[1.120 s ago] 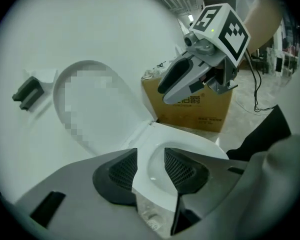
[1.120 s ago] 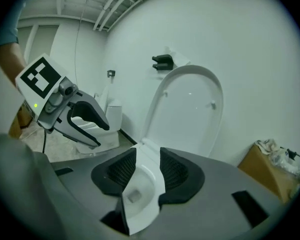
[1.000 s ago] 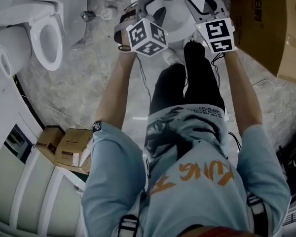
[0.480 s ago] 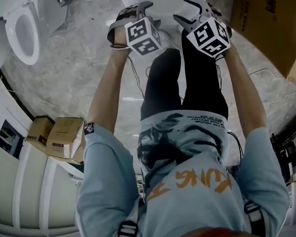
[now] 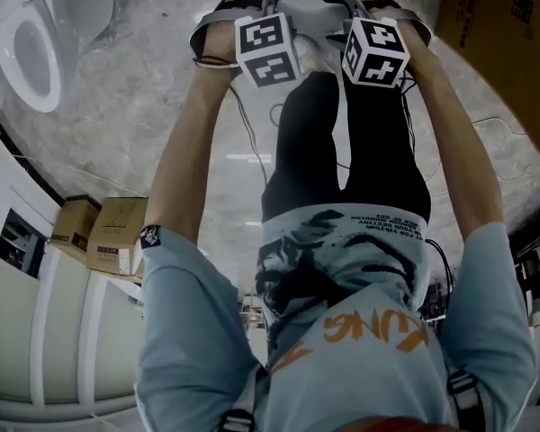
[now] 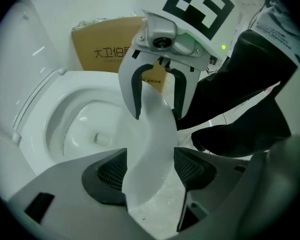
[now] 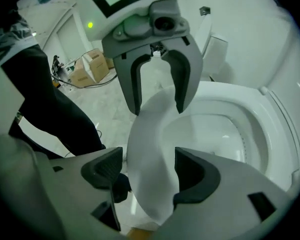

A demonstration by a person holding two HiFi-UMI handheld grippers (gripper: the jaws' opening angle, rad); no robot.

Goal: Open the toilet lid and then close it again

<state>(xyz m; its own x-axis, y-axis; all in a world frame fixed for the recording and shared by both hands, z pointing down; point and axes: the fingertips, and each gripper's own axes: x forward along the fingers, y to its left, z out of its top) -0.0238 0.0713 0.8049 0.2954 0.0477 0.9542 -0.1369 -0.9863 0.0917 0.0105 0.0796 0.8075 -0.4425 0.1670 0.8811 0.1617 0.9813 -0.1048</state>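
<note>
A grey marbled floor (image 5: 162,106) runs under everything here, with white panelled fittings along one side. A big brown cardboard carton (image 6: 110,54) with print on its face stands beyond both pairs of jaws, behind the toilet (image 6: 80,119) the person is bent over. That toilet's bowl lies open, just to the outer side of each gripper's jaws. Its lid (image 6: 20,69) seems to stand raised on the far side of the bowl, well away from the jaws, though I can't make out its full outline. A second toilet (image 5: 27,52) sits off to the person's left, and two small cardboard boxes (image 5: 108,237) rest on the floor behind that. The person's black trousers (image 5: 342,151) are close beside the jaws, on the side away from the bowl.

The left gripper (image 6: 150,166) points steeply down with its jaws spread wide, one on each side of the toilet's white front rim (image 6: 150,134). They have just been opening, and the pads are not pinching the rim. The right gripper (image 7: 149,171) faces it from the other side, just as wide and just opened too, astride the same rim without clamping it. Each gripper's marker cube (image 5: 268,50) rides above its hand.
</note>
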